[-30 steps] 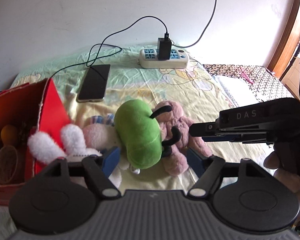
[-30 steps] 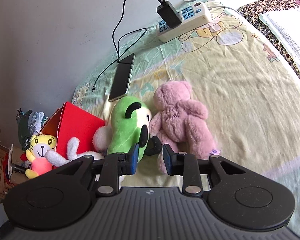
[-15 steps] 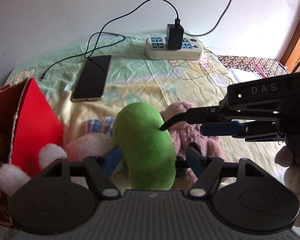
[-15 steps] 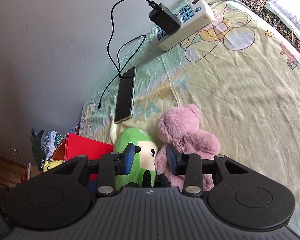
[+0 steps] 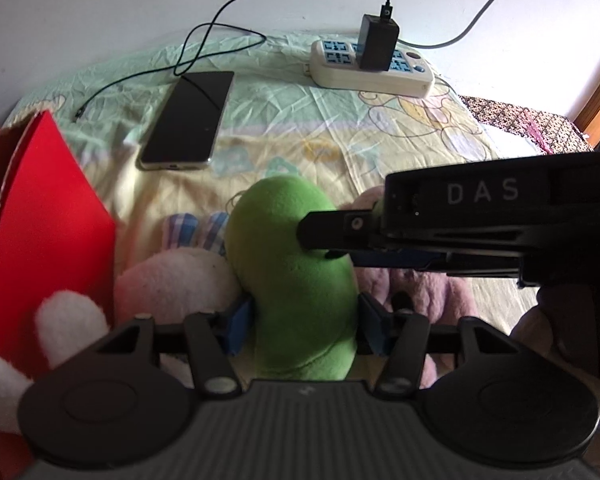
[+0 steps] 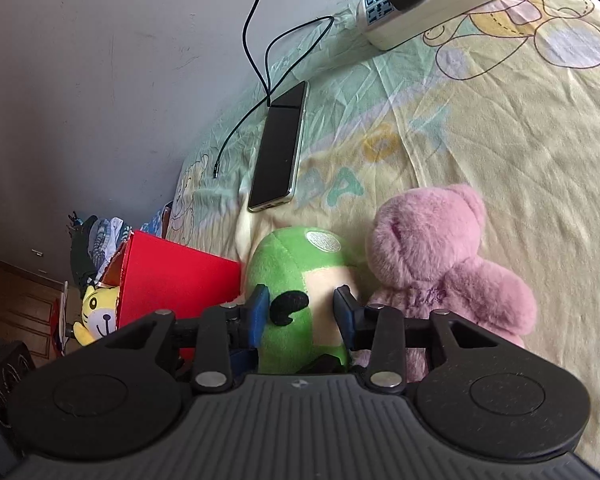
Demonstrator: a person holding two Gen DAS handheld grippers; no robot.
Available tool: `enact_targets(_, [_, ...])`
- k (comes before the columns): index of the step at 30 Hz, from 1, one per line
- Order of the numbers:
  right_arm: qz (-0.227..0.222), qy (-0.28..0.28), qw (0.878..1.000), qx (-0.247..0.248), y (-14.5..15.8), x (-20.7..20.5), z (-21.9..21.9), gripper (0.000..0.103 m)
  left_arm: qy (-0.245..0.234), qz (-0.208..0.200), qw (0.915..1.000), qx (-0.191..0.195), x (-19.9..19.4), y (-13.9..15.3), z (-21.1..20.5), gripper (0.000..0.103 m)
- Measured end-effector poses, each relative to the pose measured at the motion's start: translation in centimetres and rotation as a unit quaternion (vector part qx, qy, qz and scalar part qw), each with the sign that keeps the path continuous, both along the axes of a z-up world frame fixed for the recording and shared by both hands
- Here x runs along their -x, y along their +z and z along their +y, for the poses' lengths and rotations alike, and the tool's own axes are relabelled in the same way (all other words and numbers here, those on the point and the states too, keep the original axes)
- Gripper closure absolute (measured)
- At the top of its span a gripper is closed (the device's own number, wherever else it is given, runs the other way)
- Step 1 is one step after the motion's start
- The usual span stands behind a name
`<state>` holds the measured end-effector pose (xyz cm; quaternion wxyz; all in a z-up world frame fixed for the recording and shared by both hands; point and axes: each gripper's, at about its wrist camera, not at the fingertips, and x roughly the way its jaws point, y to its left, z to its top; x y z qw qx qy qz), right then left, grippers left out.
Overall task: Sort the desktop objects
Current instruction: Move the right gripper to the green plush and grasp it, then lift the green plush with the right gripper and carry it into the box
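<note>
A green plush toy [image 5: 292,240] lies on the cartoon-print sheet between a pink-and-white rabbit plush [image 5: 168,284] and a pink bear [image 6: 428,248]. My left gripper [image 5: 305,324] straddles the green toy's lower body; its jaws are closing and both blue pads touch the toy's sides. My right gripper [image 6: 302,312] comes in from the right, with the toy's face and black ear [image 6: 288,308] between its pads, which do not visibly squeeze it. In the left wrist view the right gripper [image 5: 328,246] lies across the toy's upper part.
A red box [image 5: 40,208] stands at the left with a yellow tiger plush [image 6: 98,312] inside. A phone [image 5: 188,120] and a loose black cable lie farther back. A power strip [image 5: 372,68] with a black charger sits by the wall.
The left gripper dropped forward over the green toy and its jaws narrowed onto it. The right gripper slid in toward the toy's head and its jaws widened around the face.
</note>
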<state>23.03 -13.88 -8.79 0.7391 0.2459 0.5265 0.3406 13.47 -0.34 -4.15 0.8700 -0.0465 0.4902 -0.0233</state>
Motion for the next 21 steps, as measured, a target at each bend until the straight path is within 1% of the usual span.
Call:
enact_targets(3, [0.000,0.005,1.000,-0.003,-0.1,-0.2,-0.2,0.065,-0.007,0.000,1.0000,0.002,0.3,0.2,-0.2,0.046])
enact_targets(6, [0.002,0.006,1.000,-0.008,0.1,0.1,-0.7,0.067,-0.009,-0.005,0.9997,0.022,1.1,1.1,0.0,0.046])
enact_targets(12, [-0.018,0.004,0.999,-0.026,2.2,2.1,-2.2,0.067,-0.035,-0.033,0.9986,0.023,4.0,4.0,-1.1,0.046])
enact_targets(14, [-0.029,0.005,0.999,-0.030,3.1,3.0,-2.6,0.067,-0.047,-0.036,0.9979,0.025,5.2,4.6,-1.5,0.046])
enact_targets(17, [-0.047,0.013,0.999,-0.023,4.1,4.8,-3.3,0.067,-0.071,-0.029,0.9965,0.033,7.2,4.5,-1.9,0.046])
enact_targets(21, [-0.057,0.032,0.998,0.004,4.2,7.5,-4.1,0.067,-0.103,-0.008,0.9940,0.035,10.5,3.1,-2.6,0.046])
